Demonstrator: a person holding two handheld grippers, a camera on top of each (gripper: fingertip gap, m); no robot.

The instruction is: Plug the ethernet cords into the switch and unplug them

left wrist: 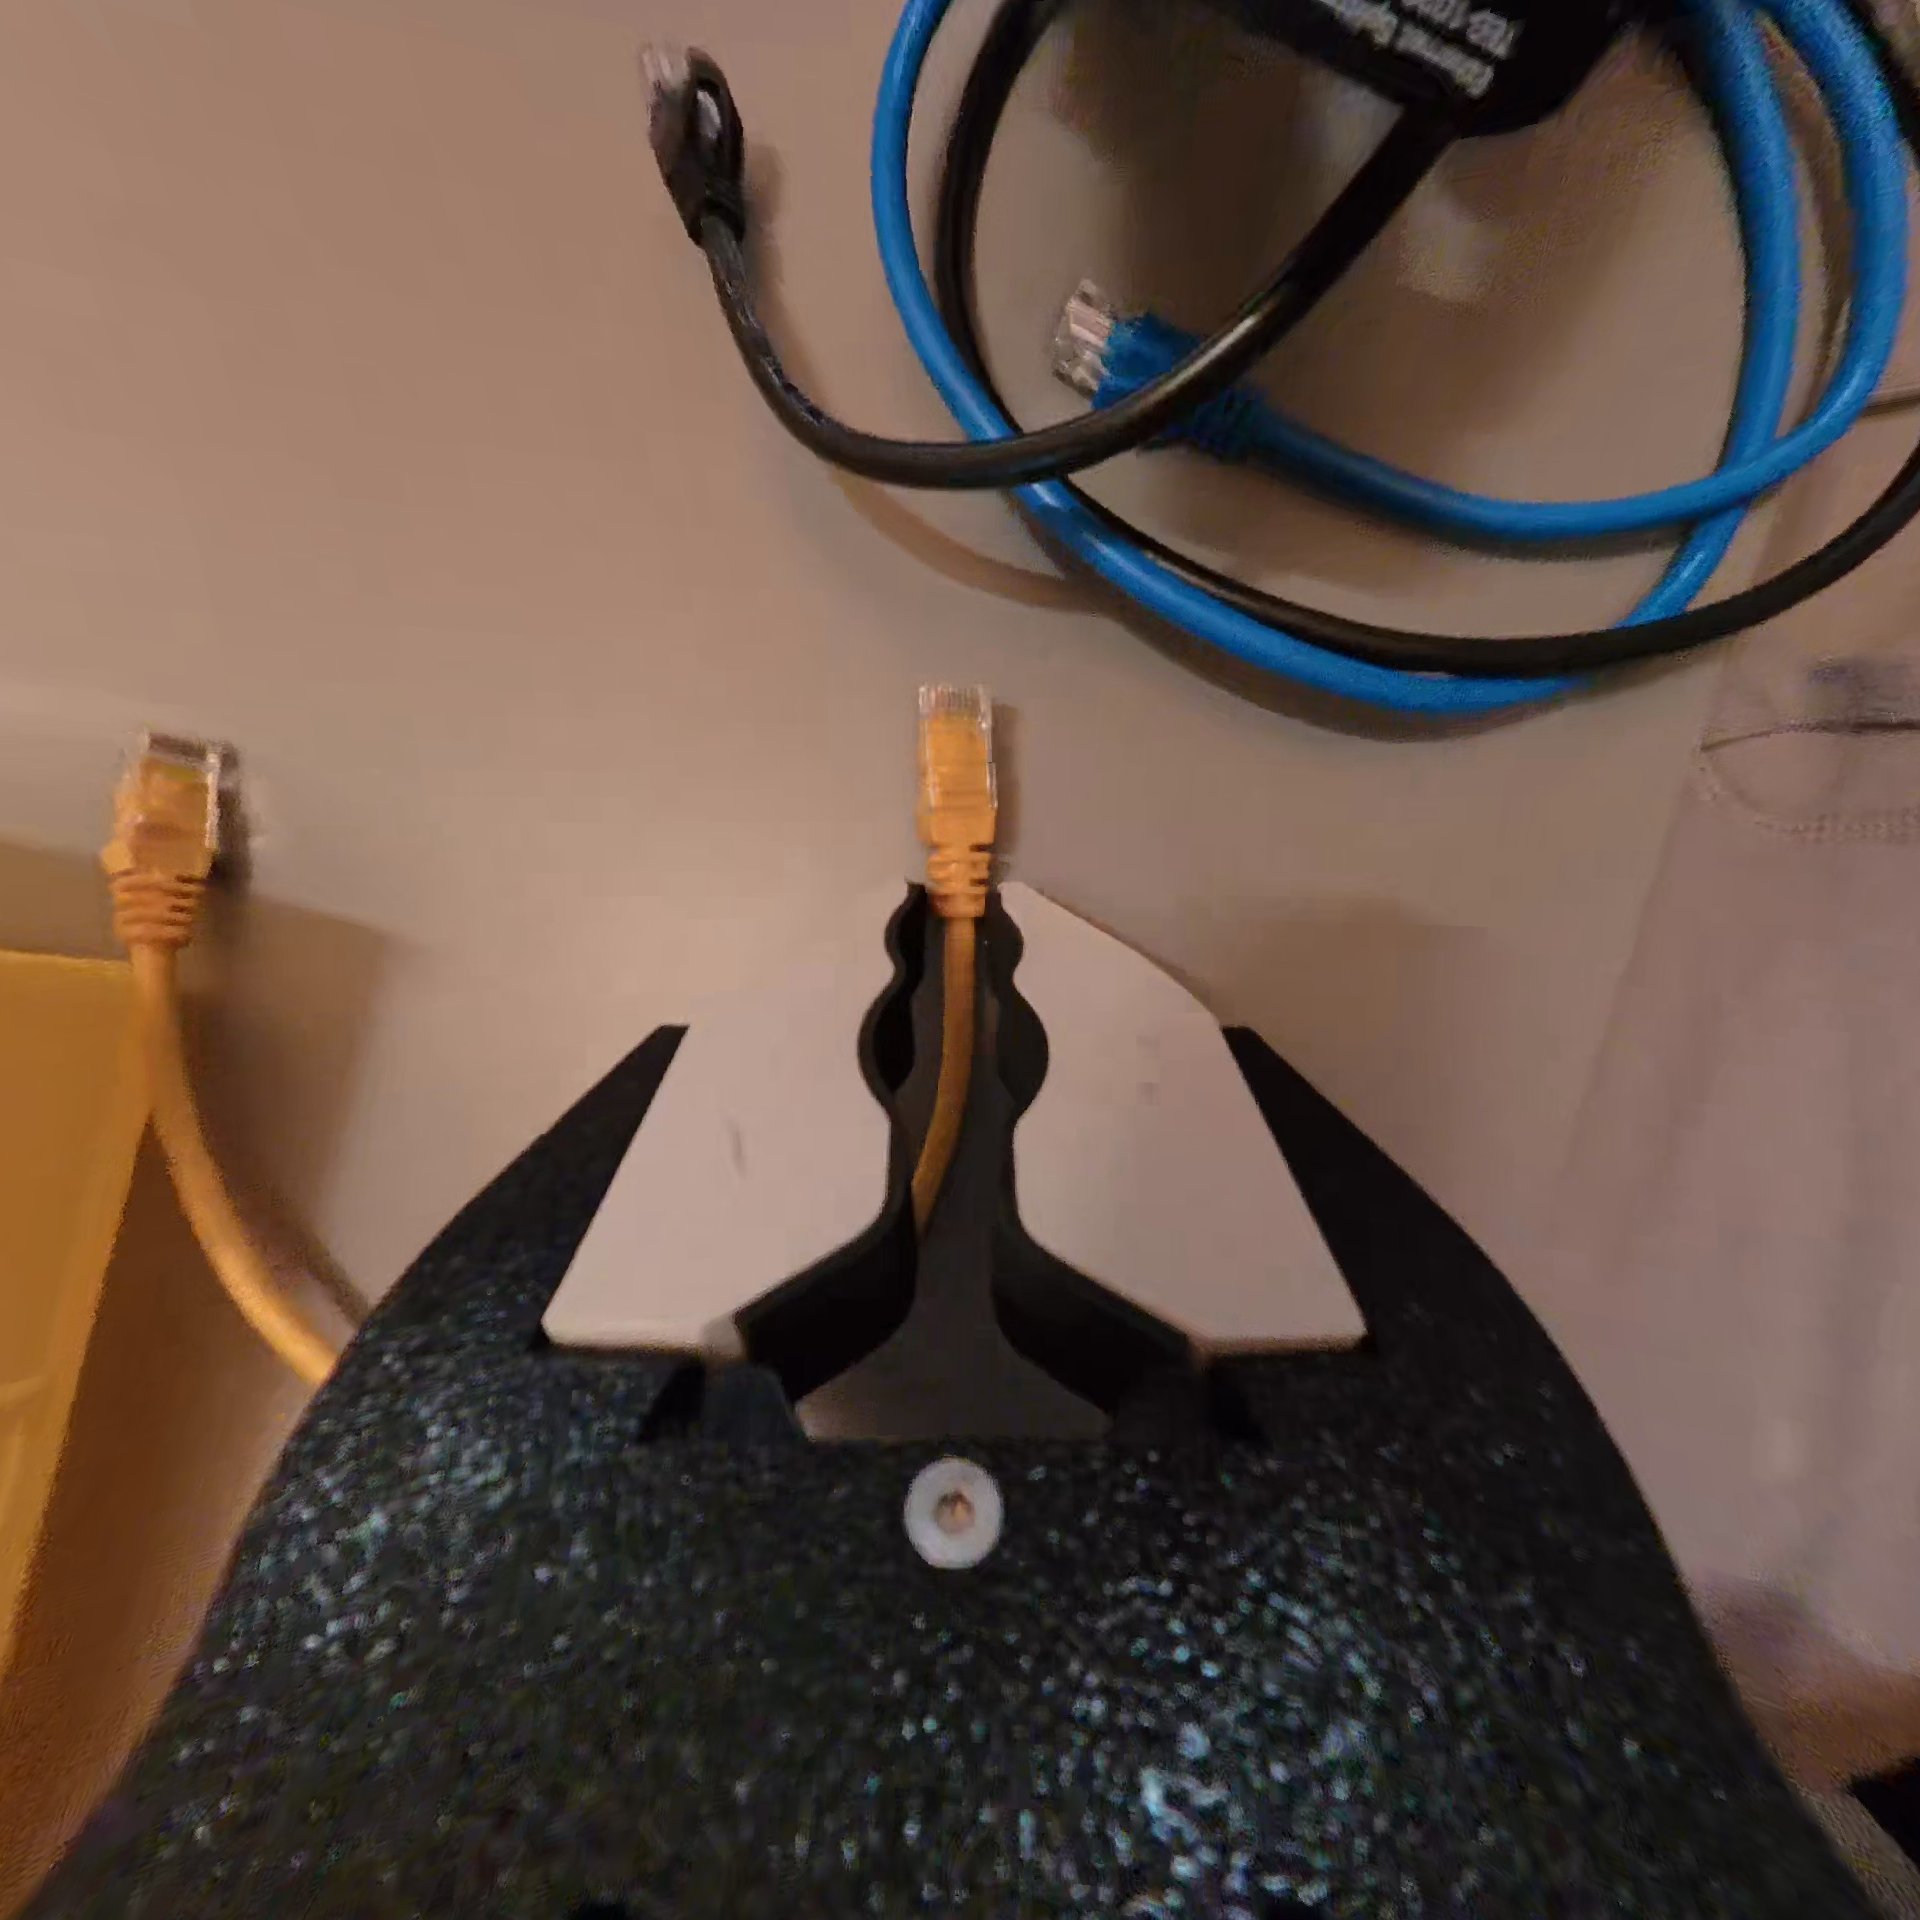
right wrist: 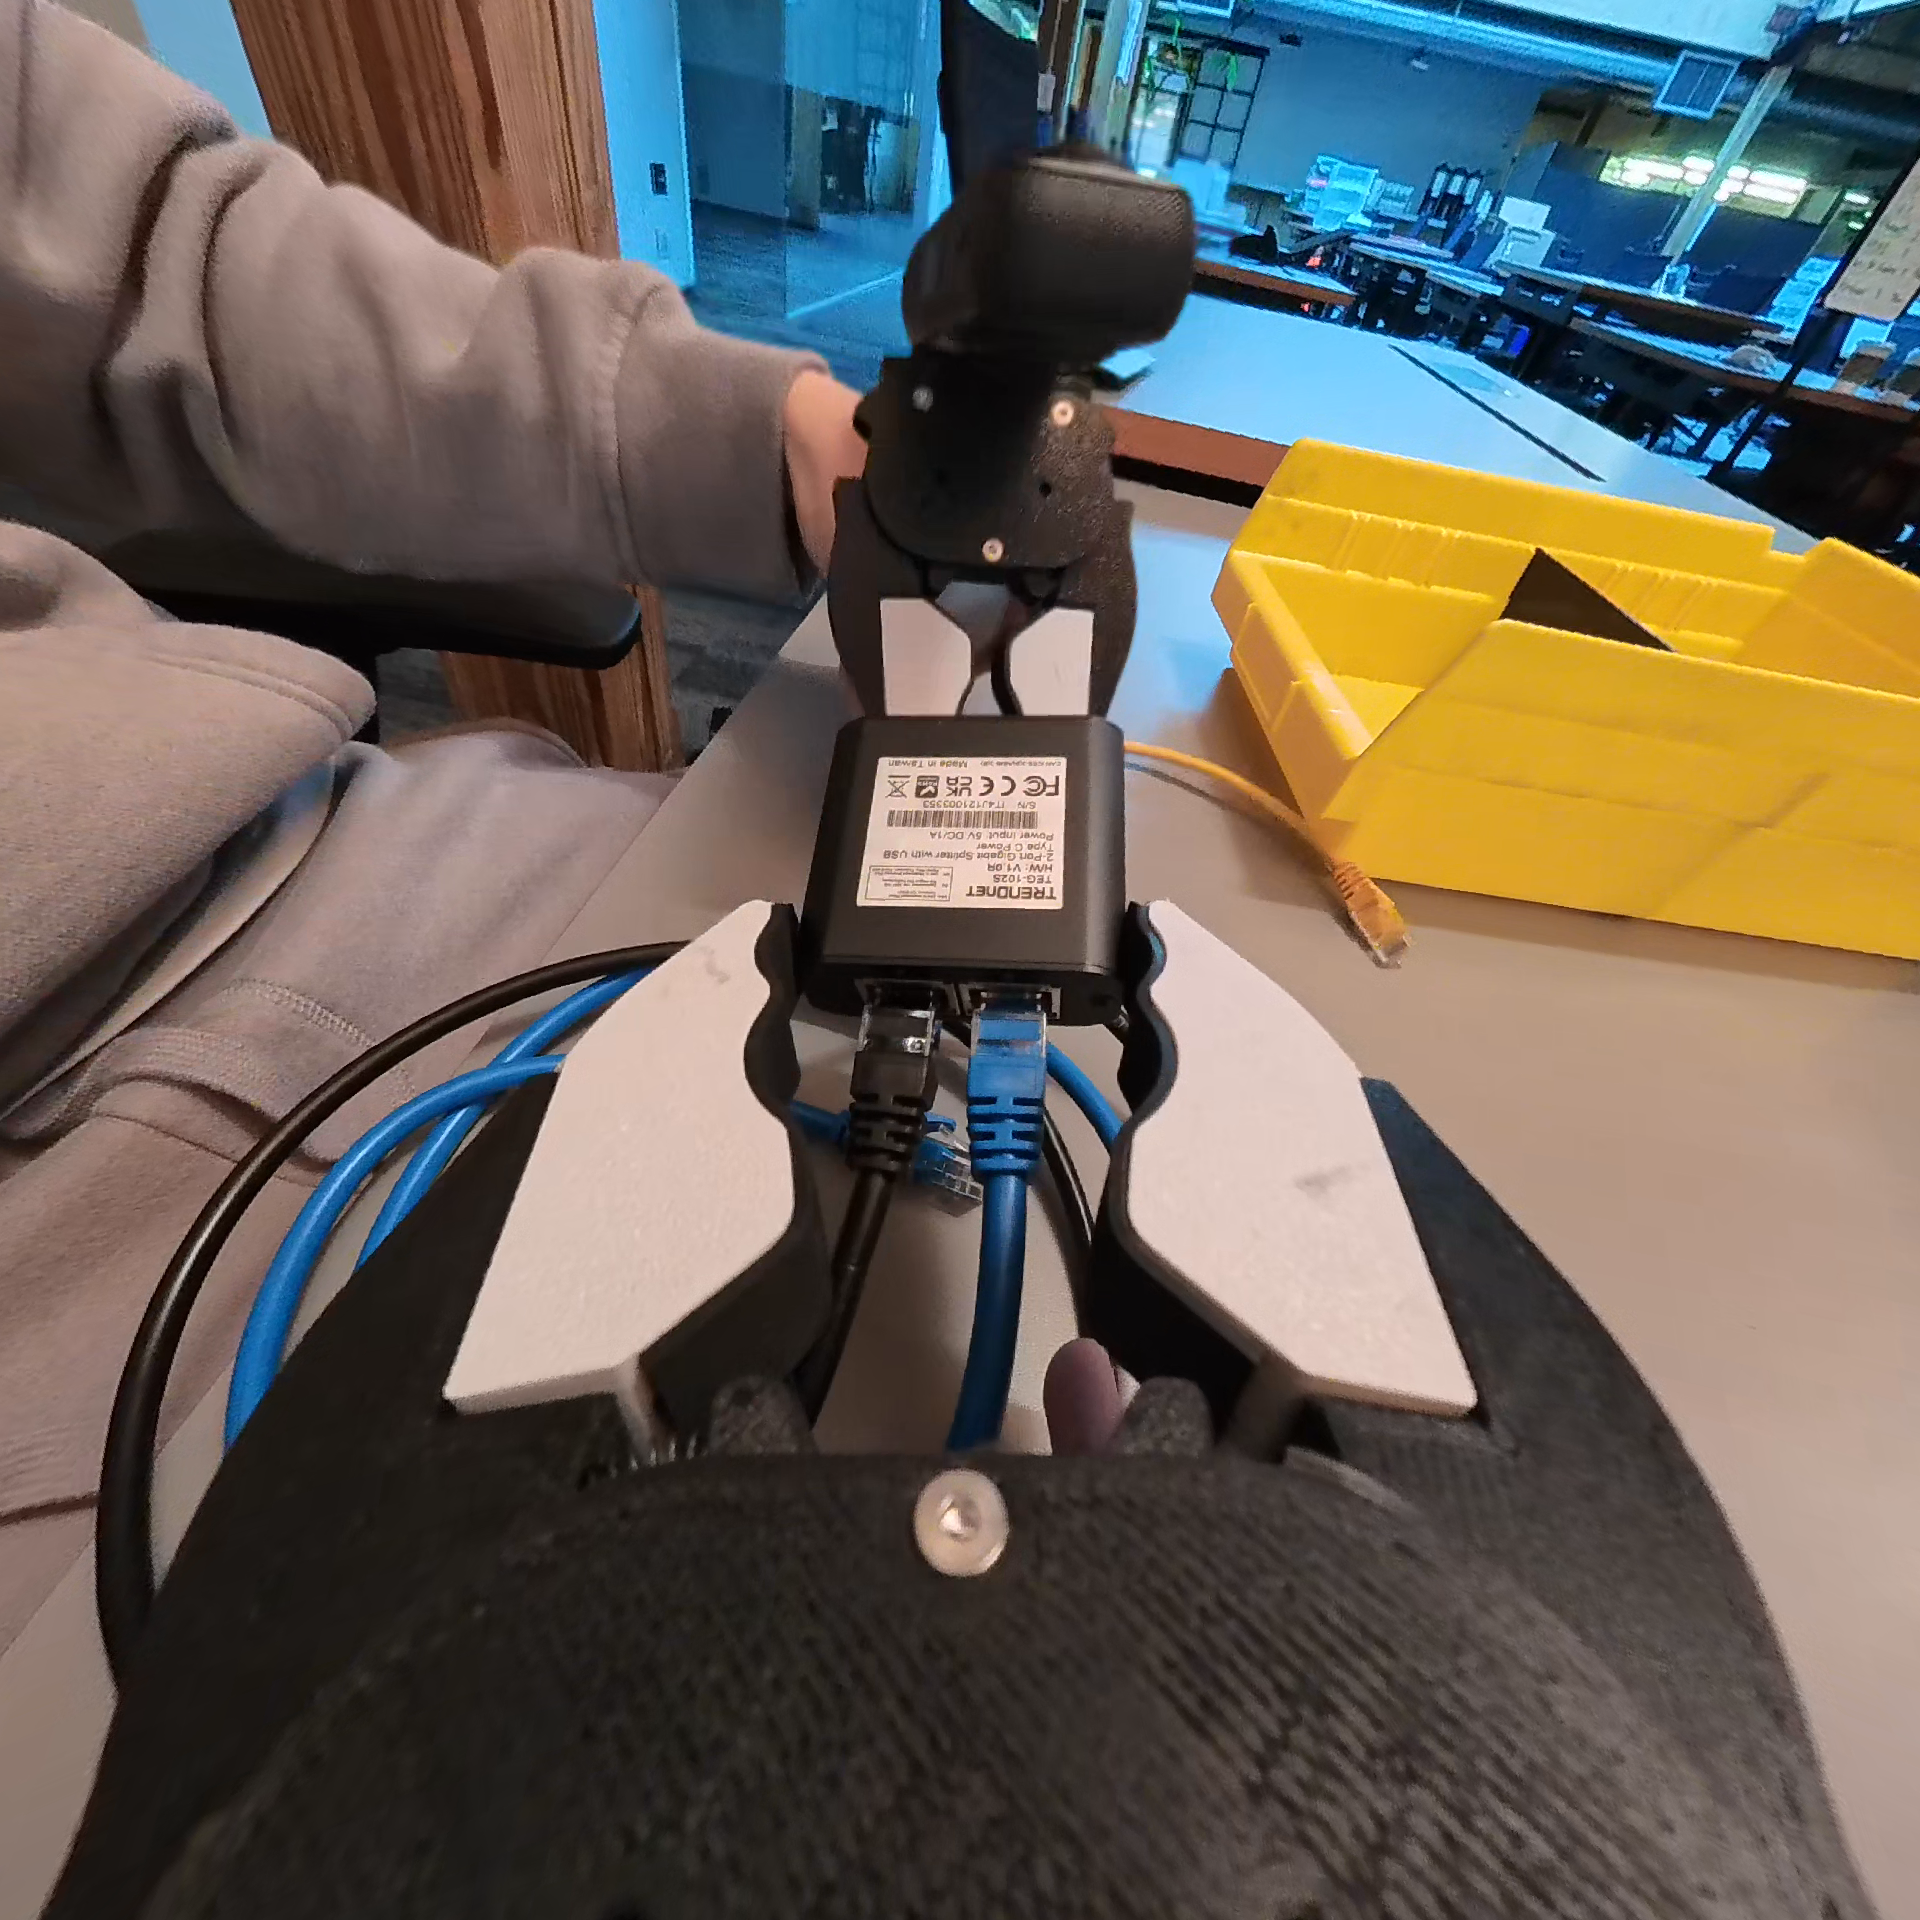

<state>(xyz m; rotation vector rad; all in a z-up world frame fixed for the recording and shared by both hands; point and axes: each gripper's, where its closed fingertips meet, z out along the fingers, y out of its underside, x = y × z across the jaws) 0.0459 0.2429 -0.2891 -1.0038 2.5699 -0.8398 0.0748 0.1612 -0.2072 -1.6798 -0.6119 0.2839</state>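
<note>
In the left wrist view my left gripper (left wrist: 956,920) is shut on a yellow ethernet cord (left wrist: 951,1049). Its plug (left wrist: 954,774) sticks out past the fingertips, above the grey table. The cord's other plug (left wrist: 166,810) lies at the left. In the right wrist view my right gripper (right wrist: 961,961) is shut on the sides of the black switch (right wrist: 966,748). A black plug (right wrist: 896,1049) and a blue plug (right wrist: 1005,1049) sit in its two near ports. The left gripper (right wrist: 982,649) shows just beyond the switch's far end.
A yellow bin (right wrist: 1558,727) stands right of the switch, with a yellow plug (right wrist: 1371,920) lying in front of it. Blue cable coils (left wrist: 1455,509), a loose black plug (left wrist: 691,135) and a loose blue plug (left wrist: 1107,348) lie on the table (right wrist: 1558,1143). A person's grey sleeve (right wrist: 364,416) is at the left. My hands' fingertips stand some 12 centimetres from each other.
</note>
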